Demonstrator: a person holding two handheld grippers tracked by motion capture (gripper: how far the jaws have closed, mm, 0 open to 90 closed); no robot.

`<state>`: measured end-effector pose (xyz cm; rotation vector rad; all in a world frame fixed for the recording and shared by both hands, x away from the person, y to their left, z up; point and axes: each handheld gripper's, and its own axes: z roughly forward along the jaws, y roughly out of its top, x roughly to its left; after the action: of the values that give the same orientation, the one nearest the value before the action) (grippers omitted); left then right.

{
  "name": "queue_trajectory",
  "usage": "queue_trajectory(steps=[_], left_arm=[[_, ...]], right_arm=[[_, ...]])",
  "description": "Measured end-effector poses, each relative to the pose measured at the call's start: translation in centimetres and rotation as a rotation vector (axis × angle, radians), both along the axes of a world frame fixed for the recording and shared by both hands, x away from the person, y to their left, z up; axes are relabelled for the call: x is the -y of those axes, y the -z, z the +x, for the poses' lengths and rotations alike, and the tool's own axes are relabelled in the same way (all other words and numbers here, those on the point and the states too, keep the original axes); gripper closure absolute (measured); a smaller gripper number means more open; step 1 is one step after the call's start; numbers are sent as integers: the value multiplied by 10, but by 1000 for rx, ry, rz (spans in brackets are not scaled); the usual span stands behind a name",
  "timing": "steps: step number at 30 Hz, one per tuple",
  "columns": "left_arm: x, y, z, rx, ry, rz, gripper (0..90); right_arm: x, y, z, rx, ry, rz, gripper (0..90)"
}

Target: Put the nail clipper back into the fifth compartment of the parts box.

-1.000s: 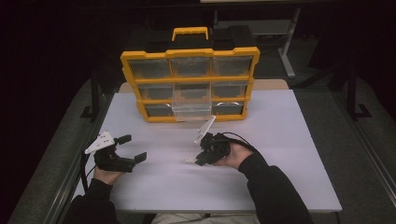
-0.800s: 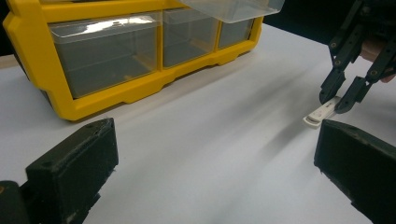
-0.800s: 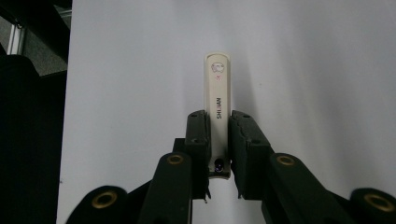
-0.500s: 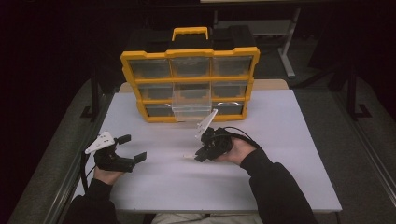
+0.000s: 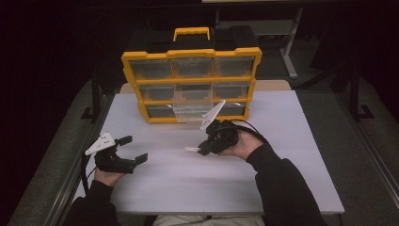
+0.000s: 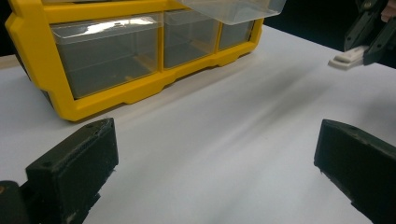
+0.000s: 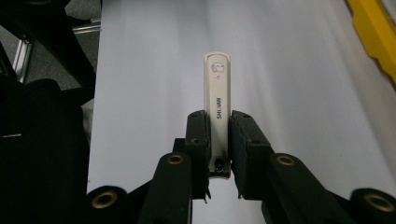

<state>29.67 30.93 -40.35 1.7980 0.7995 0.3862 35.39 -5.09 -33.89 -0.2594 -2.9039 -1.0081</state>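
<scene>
Right gripper (image 7: 218, 140) clamps white nail clipper (image 7: 217, 100) above counter (image 5: 282, 141), left gripper (image 5: 126, 149) released; carry step, next likely the open drawer (image 5: 193, 107) of organizer (image 5: 190, 54).

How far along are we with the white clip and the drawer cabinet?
Done: one clear plastic drawer is pulled out of the yellow drawer cabinet, and the right gripper has its jaws shut on the slim white nail clipper, held clear of the white table. In hand: carrying it. Left: probably dropping it into that drawer and closing it. The left gripper waits open.
</scene>
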Motion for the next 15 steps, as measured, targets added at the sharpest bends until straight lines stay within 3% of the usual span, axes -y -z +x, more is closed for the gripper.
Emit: queue_trajectory(steps=[15], left_arm=[[0,0,0,0,1,-3,0]], right_arm=[[11,-29,9,40,35,37,767]])
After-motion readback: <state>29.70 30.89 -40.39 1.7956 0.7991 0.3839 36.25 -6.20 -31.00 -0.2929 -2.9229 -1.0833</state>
